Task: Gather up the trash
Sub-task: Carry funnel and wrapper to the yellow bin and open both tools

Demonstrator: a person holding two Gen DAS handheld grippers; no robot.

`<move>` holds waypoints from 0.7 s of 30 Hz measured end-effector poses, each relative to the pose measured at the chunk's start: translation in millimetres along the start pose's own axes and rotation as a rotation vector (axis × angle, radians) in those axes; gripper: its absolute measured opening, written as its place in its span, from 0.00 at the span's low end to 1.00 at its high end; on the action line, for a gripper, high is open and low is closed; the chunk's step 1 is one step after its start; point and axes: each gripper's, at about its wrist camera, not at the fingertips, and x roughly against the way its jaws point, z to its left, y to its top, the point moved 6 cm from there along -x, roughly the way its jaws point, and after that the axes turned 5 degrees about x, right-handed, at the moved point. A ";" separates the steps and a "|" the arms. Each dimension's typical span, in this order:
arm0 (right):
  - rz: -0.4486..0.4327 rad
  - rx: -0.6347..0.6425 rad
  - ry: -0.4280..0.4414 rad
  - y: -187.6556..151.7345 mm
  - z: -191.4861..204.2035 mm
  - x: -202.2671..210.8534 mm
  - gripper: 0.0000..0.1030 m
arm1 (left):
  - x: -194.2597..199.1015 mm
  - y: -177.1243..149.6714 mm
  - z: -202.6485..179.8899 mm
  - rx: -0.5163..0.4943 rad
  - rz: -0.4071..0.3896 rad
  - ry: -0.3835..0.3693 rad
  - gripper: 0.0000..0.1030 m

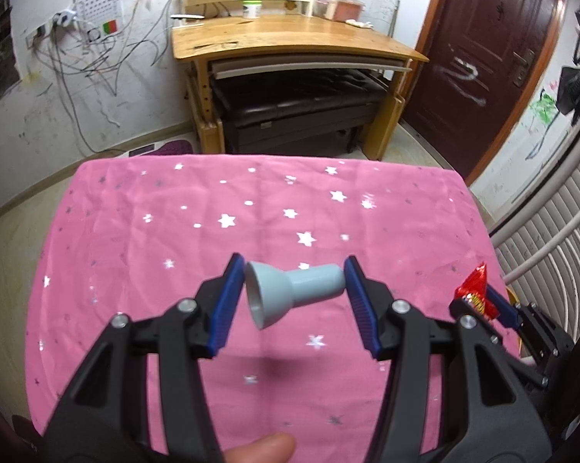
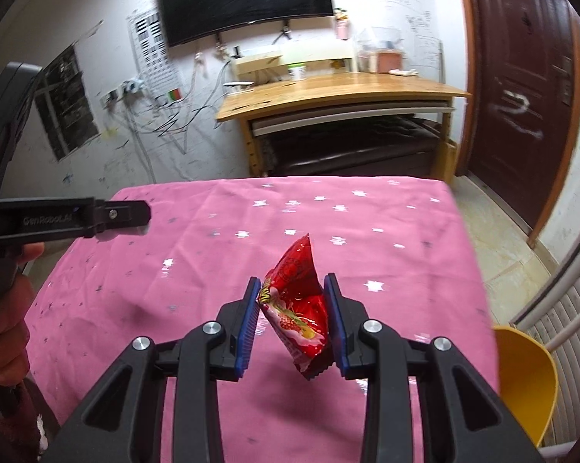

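From the left wrist, the left gripper [image 1: 294,289] grips a grey funnel [image 1: 290,289] lying sideways between its blue pads, held up above the pink cloth [image 1: 154,231] (the one with silver stars). At 3 o'clock the right gripper [image 1: 482,301] peeks in, clamped on a red wrapper [image 1: 475,289]. From the right wrist, the right gripper [image 2: 291,308] squeezes the red wrapper [image 2: 301,289], its tip poking up toward 12 o'clock, above the cloth [image 2: 386,250]. A yellow bin [image 2: 529,378] sits at 4 o'clock, by the cloth's edge. The left gripper's side [image 2: 66,218] shows at 9 o'clock.
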 end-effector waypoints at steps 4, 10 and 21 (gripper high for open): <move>-0.016 -0.040 -0.034 -8.1 -27.6 12.1 0.27 | -2.7 -3.6 -24.9 -0.039 0.006 -0.008 0.49; -0.046 -0.112 -0.094 -20.9 -75.1 33.3 0.27 | -6.6 -11.4 -61.7 -0.092 0.018 -0.025 0.49; -0.088 -0.255 -0.186 -54.8 -158.0 67.3 0.27 | -15.5 -26.8 -124.5 -0.192 0.048 -0.062 0.49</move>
